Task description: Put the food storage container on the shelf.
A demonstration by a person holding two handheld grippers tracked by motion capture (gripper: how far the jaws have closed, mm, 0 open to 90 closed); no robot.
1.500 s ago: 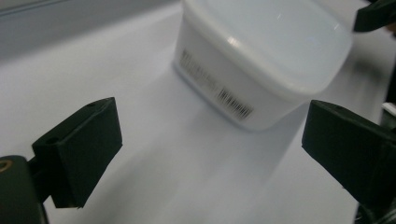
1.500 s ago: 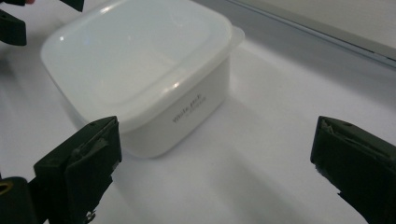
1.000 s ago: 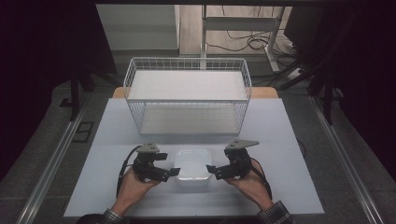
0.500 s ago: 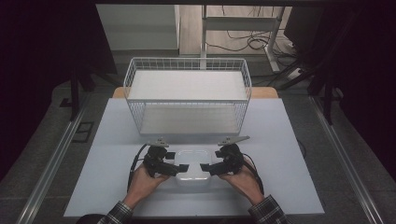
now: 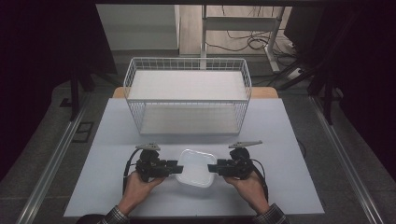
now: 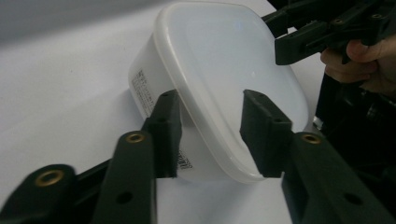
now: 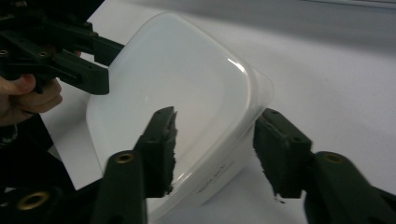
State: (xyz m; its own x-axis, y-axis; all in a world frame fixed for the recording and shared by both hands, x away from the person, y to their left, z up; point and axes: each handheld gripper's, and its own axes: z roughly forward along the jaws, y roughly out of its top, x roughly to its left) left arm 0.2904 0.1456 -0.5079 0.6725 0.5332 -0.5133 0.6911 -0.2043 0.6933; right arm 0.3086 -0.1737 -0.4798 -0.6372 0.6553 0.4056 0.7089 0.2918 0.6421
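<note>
The lidded plastic container [image 5: 196,168] sits on the white table [image 5: 289,140] right in front of you, between your two tools and at 6 o'clock from the wire basket [image 5: 187,95], which stands well apart toward the far edge. From your left gripper [image 5: 173,168] the container lies at 3 o'clock; from your right gripper [image 5: 212,168] it lies at 9 o'clock. Both are equally near, one at each end, so its long axis seems to run roughly from gripper to gripper, though it is close to square from above.

Both pairs of jaws stand parted. In the left gripper view [image 6: 212,135] they straddle the lid's rim at the near corner, with a gap on each side; the right gripper view [image 7: 217,149] shows the same at the opposite end. Neither has closed on the rim.

A label of small print runs along the container's side wall [image 6: 144,93], and a short line shows on the other end [image 7: 212,182]; both are too small to read.
</note>
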